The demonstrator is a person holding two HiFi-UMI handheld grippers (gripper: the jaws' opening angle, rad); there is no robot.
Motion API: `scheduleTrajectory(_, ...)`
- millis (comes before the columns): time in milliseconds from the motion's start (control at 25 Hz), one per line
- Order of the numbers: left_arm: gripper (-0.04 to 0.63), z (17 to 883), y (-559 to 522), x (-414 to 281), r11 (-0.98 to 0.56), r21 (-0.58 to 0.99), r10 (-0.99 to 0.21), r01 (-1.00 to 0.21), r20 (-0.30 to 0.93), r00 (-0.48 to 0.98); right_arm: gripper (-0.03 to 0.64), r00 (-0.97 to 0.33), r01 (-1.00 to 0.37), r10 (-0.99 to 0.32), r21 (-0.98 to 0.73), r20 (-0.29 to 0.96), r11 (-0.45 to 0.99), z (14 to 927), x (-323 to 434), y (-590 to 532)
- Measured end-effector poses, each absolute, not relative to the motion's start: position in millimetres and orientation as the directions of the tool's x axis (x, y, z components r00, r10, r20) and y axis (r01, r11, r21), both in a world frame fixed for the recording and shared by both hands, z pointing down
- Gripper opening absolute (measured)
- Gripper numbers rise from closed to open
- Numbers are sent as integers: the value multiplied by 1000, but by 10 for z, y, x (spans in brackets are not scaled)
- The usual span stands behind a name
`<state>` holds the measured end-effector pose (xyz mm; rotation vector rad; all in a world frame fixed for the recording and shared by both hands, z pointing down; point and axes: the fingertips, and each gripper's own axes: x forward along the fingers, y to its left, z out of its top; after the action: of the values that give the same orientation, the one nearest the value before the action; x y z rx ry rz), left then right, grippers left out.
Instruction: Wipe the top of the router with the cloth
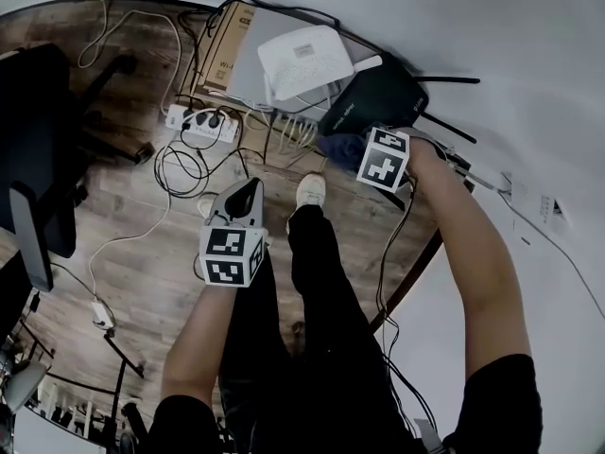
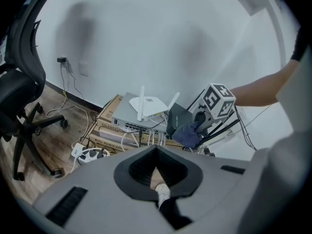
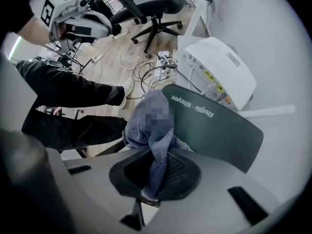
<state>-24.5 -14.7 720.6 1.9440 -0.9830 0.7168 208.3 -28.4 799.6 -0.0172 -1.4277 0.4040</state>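
A black router (image 1: 378, 102) with thin antennas stands against the wall beside a white router (image 1: 304, 57). My right gripper (image 1: 364, 145) is shut on a blue cloth (image 1: 338, 148). In the right gripper view the cloth (image 3: 151, 121) hangs from the right gripper (image 3: 156, 152) and rests against the left edge of the black router's (image 3: 214, 126) printed face. My left gripper (image 1: 243, 199) hangs over the floor, well short of the routers, shut with nothing in it. From the left gripper view, the cloth (image 2: 187, 133) lies against the black router (image 2: 179, 117).
The white router sits on a grey switch (image 1: 248, 64) on cardboard boxes (image 1: 222, 50). A power strip (image 1: 203, 126) and loose cables lie on the wooden floor. A black office chair (image 1: 38, 159) stands at left. The person's legs and shoe (image 1: 310, 189) are below the routers.
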Motion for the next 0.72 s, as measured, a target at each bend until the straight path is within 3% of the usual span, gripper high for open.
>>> scheduleTrajectory(160, -6, 7186, -168, -285, -354, 409, -373, -841, 763, 528, 12, 189, -346, 286, -209, 939, 915, 7978, 2287, -377)
scheduleTrajectory(360, -6, 7115, -235, -317, -345, 403, -387, -847, 761, 520, 12, 330, -386, 180, -42, 926, 922, 8031, 2652, -611)
scheduleTrajectory(560, -6, 6941, -383, -371, -353, 384, -421, -853, 749, 512, 12, 335, -456, 26, 138, 942, 879, 7874, 2778, -901)
scheduleTrajectory(720, -6, 6680, -506, -449, -345, 362, -460, -866, 739, 492, 12, 259, -511, -84, 210, 962, 833, 7540, 2655, -1045)
